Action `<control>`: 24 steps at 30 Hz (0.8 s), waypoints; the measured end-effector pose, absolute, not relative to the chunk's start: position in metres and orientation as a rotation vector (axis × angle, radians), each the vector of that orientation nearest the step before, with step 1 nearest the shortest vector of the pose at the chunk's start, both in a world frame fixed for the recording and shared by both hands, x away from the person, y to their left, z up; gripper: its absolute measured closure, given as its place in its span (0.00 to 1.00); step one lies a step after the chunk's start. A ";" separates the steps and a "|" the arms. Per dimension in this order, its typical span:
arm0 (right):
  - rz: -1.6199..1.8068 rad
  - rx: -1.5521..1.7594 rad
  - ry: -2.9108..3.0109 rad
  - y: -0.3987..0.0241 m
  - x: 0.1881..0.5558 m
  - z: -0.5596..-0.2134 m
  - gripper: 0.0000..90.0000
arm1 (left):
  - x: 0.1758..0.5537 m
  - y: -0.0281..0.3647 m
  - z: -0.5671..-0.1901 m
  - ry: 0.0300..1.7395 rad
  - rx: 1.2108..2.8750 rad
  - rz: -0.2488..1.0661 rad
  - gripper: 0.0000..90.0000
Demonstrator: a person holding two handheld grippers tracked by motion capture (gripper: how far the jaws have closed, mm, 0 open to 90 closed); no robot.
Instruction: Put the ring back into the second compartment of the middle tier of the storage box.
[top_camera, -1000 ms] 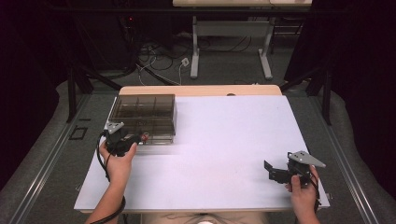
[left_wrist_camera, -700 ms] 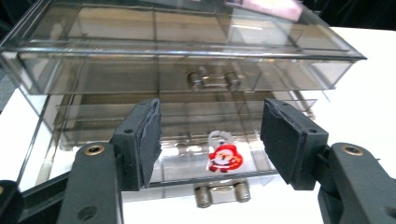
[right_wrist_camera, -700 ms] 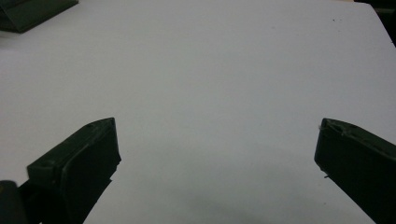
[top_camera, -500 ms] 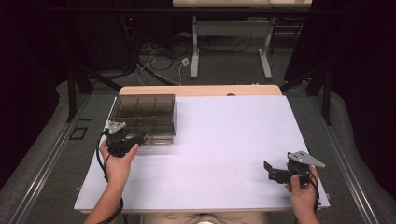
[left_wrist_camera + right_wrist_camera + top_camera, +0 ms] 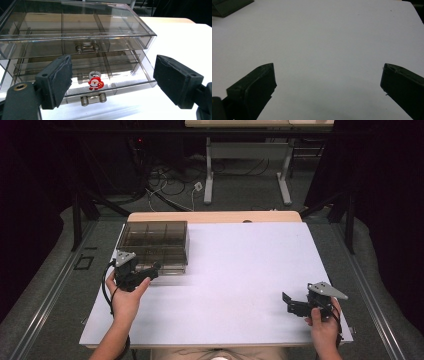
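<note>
The left gripper (image 5: 111,80), jaws spread, points at the front of a smoky clear-plastic drawer box (image 5: 75,37) holding a small Santa ring (image 5: 94,82). The right gripper (image 5: 295,306), also spread, hovers over the bare white table (image 5: 240,270), well apart.

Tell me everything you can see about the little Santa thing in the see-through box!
The Santa charm is a small red and white figure with a pale ring on top, perhaps a toy ring. It looks like plastic. It sits inside the bottom drawer of the smoky clear drawer box, near the drawer's front, just behind the metal handle. It seems to face forward, upright or slightly leaning. Neither gripper touches it; the left gripper is open in front of the box.
</note>
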State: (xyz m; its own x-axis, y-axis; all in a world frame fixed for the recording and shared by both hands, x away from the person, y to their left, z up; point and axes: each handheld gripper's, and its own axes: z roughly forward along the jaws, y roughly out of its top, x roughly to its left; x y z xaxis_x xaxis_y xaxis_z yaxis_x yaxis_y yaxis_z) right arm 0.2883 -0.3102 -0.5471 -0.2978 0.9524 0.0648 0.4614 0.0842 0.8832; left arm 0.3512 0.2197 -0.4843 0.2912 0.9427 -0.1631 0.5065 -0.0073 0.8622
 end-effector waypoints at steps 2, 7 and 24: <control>1.158 1.394 1.820 -0.310 0.288 -0.547 0.00 | 0.349 0.219 -0.482 1.337 1.651 0.599 0.17; 1.152 1.393 1.823 -0.310 0.288 -0.547 0.00 | 0.342 0.218 -0.478 1.320 1.655 0.582 0.09; 1.158 1.392 1.819 -0.310 0.288 -0.547 0.00 | 0.312 0.230 -0.474 1.267 1.653 0.562 0.00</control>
